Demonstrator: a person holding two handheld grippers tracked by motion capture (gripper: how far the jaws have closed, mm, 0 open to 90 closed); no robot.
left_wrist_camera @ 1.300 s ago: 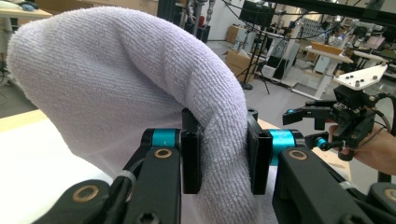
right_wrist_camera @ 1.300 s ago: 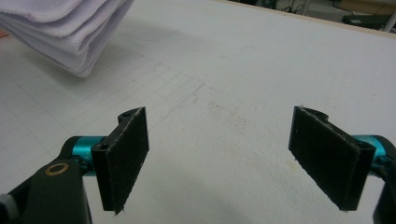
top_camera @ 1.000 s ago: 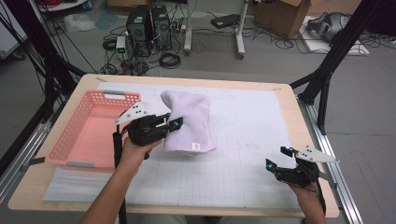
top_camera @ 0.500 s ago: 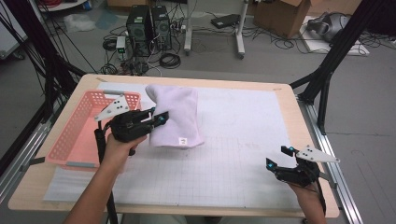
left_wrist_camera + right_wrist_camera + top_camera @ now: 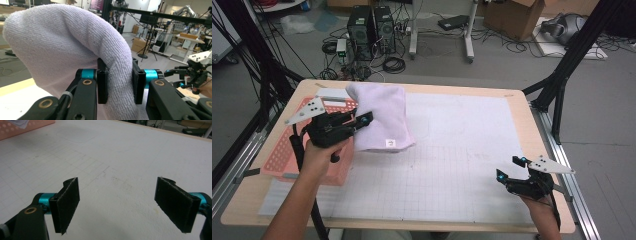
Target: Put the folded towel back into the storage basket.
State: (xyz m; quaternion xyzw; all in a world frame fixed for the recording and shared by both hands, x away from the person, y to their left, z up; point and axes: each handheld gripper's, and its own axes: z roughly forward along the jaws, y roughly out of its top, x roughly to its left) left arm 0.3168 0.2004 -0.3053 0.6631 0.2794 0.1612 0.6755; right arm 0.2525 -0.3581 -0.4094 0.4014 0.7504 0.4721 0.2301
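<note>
Even indoor light, soft shadows, slight blur

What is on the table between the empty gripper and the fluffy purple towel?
Nothing. In the high view, only bare white gridded mat lies between the open right gripper and the folded pale lilac terry towel clamped by the left gripper.

Pink perforated basket [image 5: 287, 157] at the table's left edge, white gridded mat [image 5: 452, 165] covering most of the wooden table [image 5: 517, 102] — two computer towers [image 5: 371, 27], tangled cables and cardboard box [image 5: 507, 15] on the floor beyond the far edge
</note>
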